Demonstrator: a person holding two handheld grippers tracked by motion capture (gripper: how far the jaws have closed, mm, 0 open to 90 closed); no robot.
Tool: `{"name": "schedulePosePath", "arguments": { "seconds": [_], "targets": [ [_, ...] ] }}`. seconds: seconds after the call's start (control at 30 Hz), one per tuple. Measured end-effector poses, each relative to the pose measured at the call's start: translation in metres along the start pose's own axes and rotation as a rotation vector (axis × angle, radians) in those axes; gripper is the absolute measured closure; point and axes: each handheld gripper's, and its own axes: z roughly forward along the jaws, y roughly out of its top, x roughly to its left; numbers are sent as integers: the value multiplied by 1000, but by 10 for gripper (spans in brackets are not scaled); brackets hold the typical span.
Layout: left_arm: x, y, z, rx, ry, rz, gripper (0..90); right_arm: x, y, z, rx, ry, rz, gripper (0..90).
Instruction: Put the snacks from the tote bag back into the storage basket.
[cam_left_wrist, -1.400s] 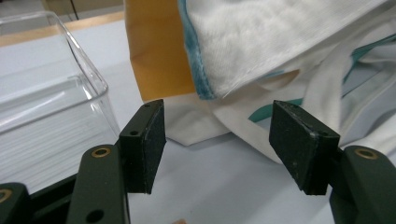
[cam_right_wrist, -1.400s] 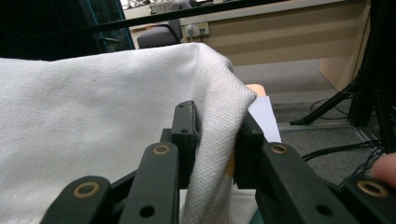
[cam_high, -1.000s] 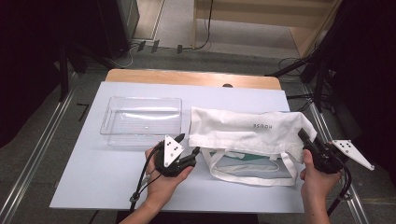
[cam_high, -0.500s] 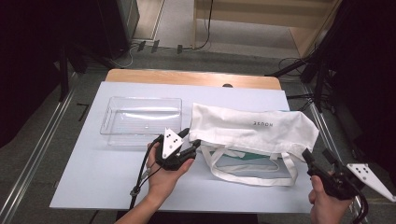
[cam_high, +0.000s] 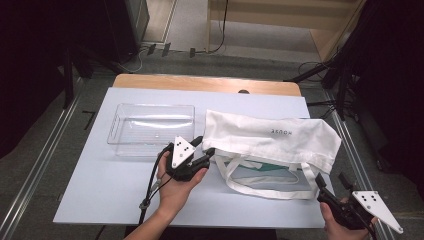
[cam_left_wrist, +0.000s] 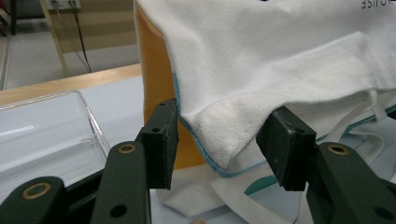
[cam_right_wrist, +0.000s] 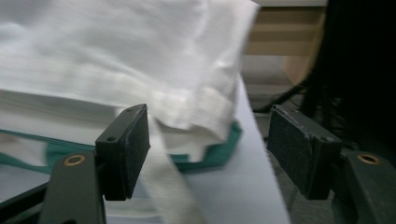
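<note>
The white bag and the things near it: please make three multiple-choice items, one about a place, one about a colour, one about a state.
1. Where does the clear tray lie from the bag in the high view?
A. to its left
B. to its right
C. on top of it

2. What colour is the trim on the bag's edge?
A. red
B. teal
C. black

3. How does the left gripper stand at the bag's corner?
A. shut on it
B. open, one jaw on each side
C. far away from it

Answers: 1 A, the tray lies left of the bag on the table. 2 B, a teal line runs along the hem. 3 B, gaps show between both jaws and the cloth.
</note>
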Motion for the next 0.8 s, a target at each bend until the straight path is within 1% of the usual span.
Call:
{"name": "schedulePosePath", "arguments": {
  "seconds": [0.03, 0.07, 0.1, 0.13, 0.17, 0.2, 0.27, 0.3, 0.33, 0.37, 0.4, 0.43, 0.47, 0.53, 0.57, 0.6, 0.63, 0.67, 0.7, 0.73, 0.77, 0.8],
  "targets": [
    [0, 0, 0, -2, -2, -1, 501, -2, -1, 2, 16, -27, -11, 317],
    [0, 0, 0, -4, -3, -1, 501, -8, -6, 9, 73, -69, -25, 334],
    [0, 0, 0, -4, -3, -1, 501, -8, -6, 9, 73, -69, -25, 334],
    [-1, 0, 0, -2, 2, 8, 501, -13, -11, 17, 133, -55, -2, 364],
    [-1, 0, 0, -2, 2, 8, 501, -13, -11, 17, 133, -55, -2, 364],
    [-3, 1, 0, -7, 8, 21, 501, -15, -14, 25, 147, -42, 4, 412],
    [-3, 1, -1, -9, 9, 21, 500, -14, -14, 28, 152, -50, 1, 429],
    [-2, 2, -1, -10, 7, 20, 500, -13, -13, 30, 137, -65, -5, 445],
    [-2, 2, -1, -13, 5, 18, 500, -12, -10, 31, 112, -74, 2, 443],
    [-1, 3, -2, -14, 11, 24, 499, -10, -7, 31, 91, -86, 0, 423],
    [-1, 4, -3, -17, 22, 36, 499, -6, 0, 28, 43, -114, -10, 356],
    [-1, 4, -3, -17, 22, 36, 499, -6, 0, 28, 43, -114, -10, 356],
    [0, 5, -3, -21, 27, 44, 498, -4, 8, 25, -11, -133, -41, 275],
    [-1, 6, -3, -24, 30, 47, 494, -4, 14, 21, -56, -146, -82, 260],
    [-1, 7, -4, -26, 32, 56, 494, -4, 14, 21, -56, -146, -82, 260],
    [-1, 8, -4, -29, 38, 59, 493, -4, 17, 20, -67, -146, -97, 259],
    [-1, 9, -4, -31, 37, 61, 493, -5, 19, 21, -67, -139, -111, 270],
    [-2, 10, -4, -33, 44, 71, 491, -7, 20, 23, -70, -125, -125, 338],
    [-2, 10, -4, -33, 44, 71, 491, -7, 20, 23, -70, -125, -125, 338],
    [-2, 11, -5, -40, 63, 95, 490, -7, 20, 26, -73, -98, -152, 467],
    [-2, 11, -5, -40, 63, 95, 489, -7, 20, 26, -73, -98, -152, 467],
    [-3, 12, -6, -42, 81, 118, 489, -7, 20, 26, -77, -88, -160, 532]
  ]
}}
